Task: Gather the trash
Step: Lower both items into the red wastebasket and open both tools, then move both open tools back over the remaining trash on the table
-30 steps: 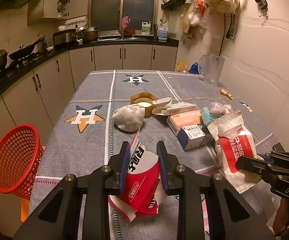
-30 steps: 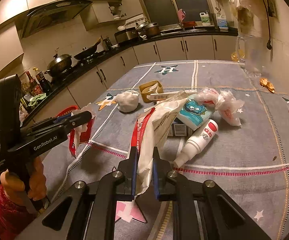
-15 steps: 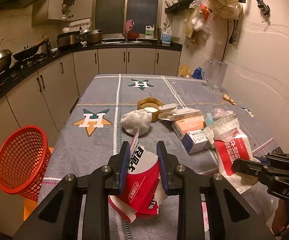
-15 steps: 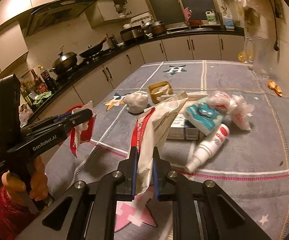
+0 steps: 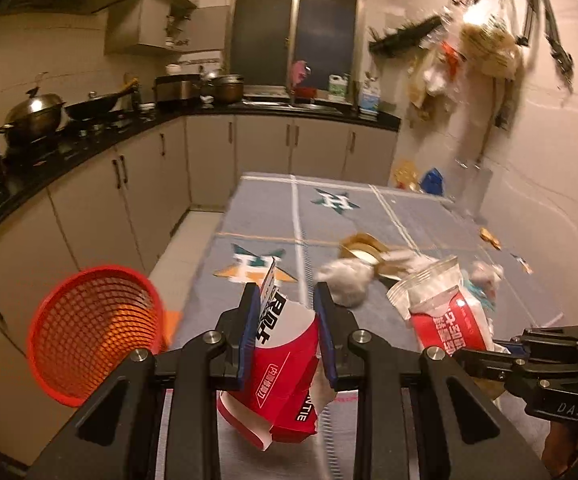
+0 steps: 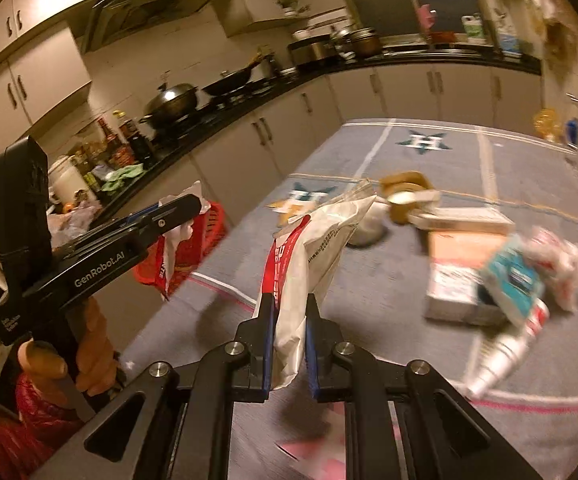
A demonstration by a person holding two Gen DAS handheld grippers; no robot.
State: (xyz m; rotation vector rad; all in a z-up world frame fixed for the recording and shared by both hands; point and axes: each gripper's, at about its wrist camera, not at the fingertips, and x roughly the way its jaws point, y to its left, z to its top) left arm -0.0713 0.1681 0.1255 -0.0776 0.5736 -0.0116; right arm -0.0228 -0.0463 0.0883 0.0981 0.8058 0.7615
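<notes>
Beside the red mesh basket [image 5: 93,332], which stands off the tabletop's [image 5: 329,216] left edge, the left-wrist view shows the left claw [image 5: 287,322] clenched on one crumpled red-and-white carton [image 5: 285,356], lifted clear of the grey star-patterned cloth. To the right of the basket, farther across the tabletop, lie one white paper wad [image 5: 345,284] and one brown tape roll [image 5: 363,246]; the right claw's black body enters at the right edge, carrying one red-and-white pouch [image 5: 445,316].

The right-wrist view shows what that one hides: the right claw [image 6: 289,320] pinched tight on the pouch [image 6: 317,252], with a hand [image 6: 89,352] gripping the left claw's handle, the basket [image 6: 193,248] just behind it. Right of the basket sit two boxes [image 6: 461,276], one teal packet [image 6: 517,280] and one white bottle [image 6: 505,356], blurred.
</notes>
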